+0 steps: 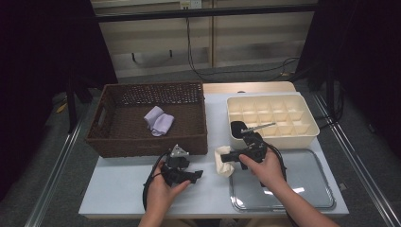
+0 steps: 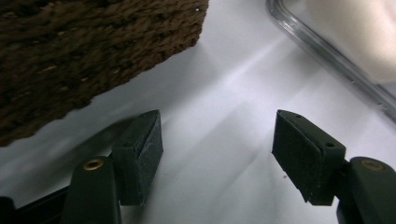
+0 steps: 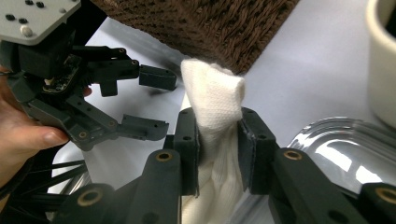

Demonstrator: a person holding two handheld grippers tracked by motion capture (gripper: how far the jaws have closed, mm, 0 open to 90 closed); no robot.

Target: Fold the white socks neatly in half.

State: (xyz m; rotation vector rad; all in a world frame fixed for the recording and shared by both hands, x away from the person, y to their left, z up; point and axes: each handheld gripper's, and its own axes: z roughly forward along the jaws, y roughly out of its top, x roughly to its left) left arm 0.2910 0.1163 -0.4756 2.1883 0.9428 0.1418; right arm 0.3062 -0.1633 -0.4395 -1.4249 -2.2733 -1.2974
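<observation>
White cloth (image 3: 212, 105): we see it pinched in the right tool (image 3: 218, 135), centre frame.
Left tool (image 2: 217, 154): spread, nothing between, low over the bench (image 2: 224, 93).
Wicker basket (image 1: 146, 118): upper left.

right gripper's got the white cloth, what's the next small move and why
Probably carry the white cloth toward the compartment box and lower it into a cell. The right gripper is clamped on the cloth, clear of the table, and the left gripper stands open with nothing between its jaws.
</observation>
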